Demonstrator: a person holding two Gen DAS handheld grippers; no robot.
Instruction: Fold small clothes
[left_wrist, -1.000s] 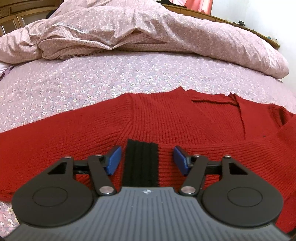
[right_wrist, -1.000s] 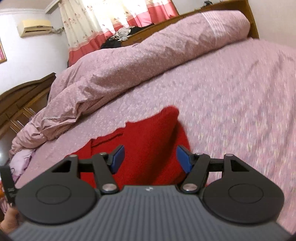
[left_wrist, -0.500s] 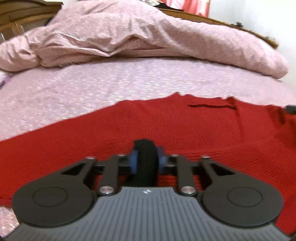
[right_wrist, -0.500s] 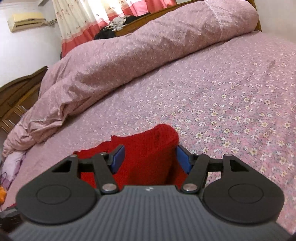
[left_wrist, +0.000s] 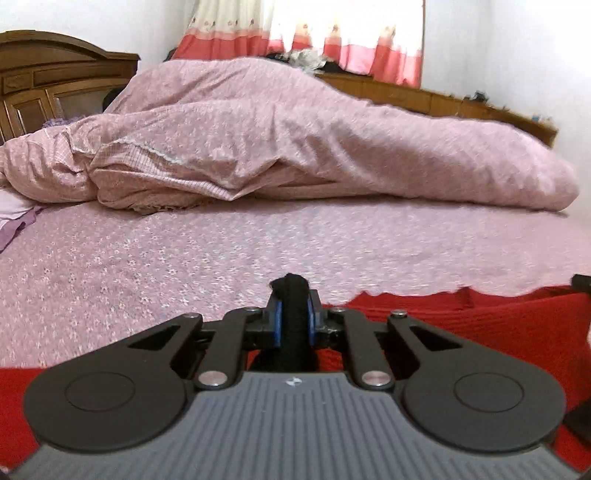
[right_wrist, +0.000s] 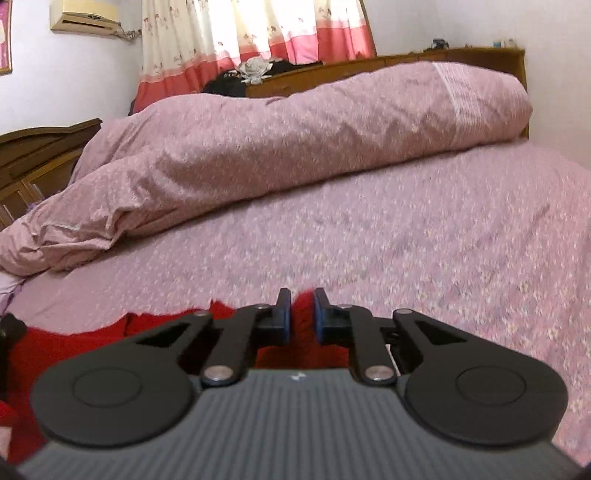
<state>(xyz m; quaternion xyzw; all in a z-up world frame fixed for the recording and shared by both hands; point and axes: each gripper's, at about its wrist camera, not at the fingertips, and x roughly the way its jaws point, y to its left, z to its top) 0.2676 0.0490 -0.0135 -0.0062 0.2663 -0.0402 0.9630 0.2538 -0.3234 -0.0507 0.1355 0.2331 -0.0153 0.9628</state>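
I see the bed (left_wrist: 258, 251) spread with a pink floral sheet, its wooden headboard (right_wrist: 406, 61) at the far side. A rumpled pink duvet (left_wrist: 295, 140) lies heaped across the far part of it. The red knitted sweater (left_wrist: 517, 325) lies on the near part of the sheet, well apart from the duvet.

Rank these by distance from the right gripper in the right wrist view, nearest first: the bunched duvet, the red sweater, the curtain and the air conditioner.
1. Red sweater: pinched between the fingers of the right gripper.
2. Bunched duvet: heaped across the far side of the bed.
3. Curtain and air conditioner, upper left: both at the back wall, too close to call.
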